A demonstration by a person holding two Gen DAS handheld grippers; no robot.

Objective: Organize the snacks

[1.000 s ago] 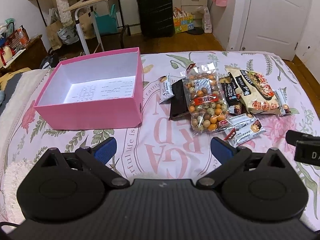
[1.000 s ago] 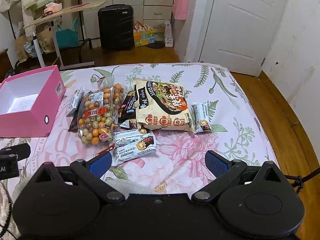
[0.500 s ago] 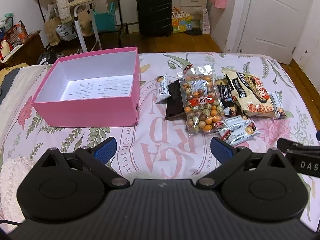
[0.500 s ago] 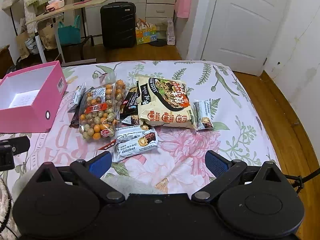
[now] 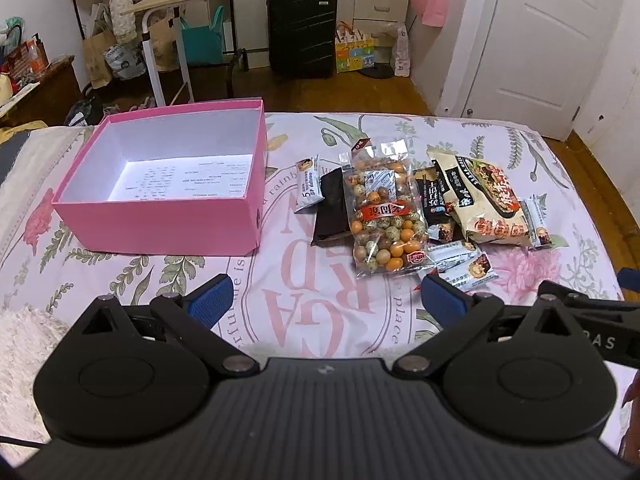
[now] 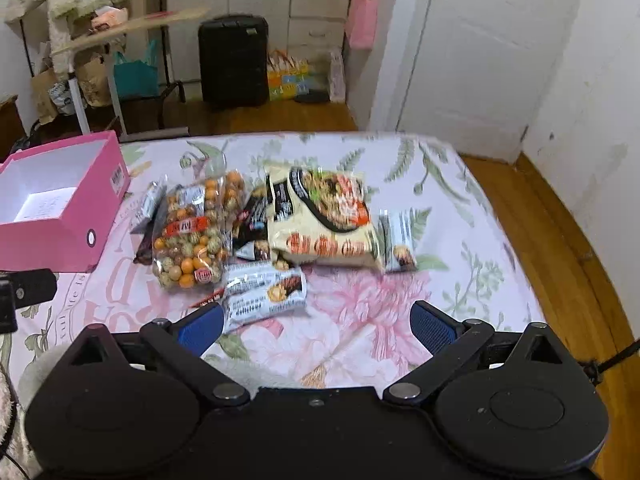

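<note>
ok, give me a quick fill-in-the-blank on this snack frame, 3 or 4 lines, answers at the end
1. The pink box holds no snacks, only a printed sheet of ____.
2. The clear bag of coated nuts lies to the ____ of the pink box in the left wrist view.
3. Both the left tool and the right tool are ____, with nothing between the fingers.
4. Against the far wall stands a black ____.

Missing words: paper; right; open; suitcase

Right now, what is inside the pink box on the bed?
The pink box holds no snacks; only its white floor with faint printed text shows. The strip of floor behind the near wall is hidden.
</note>
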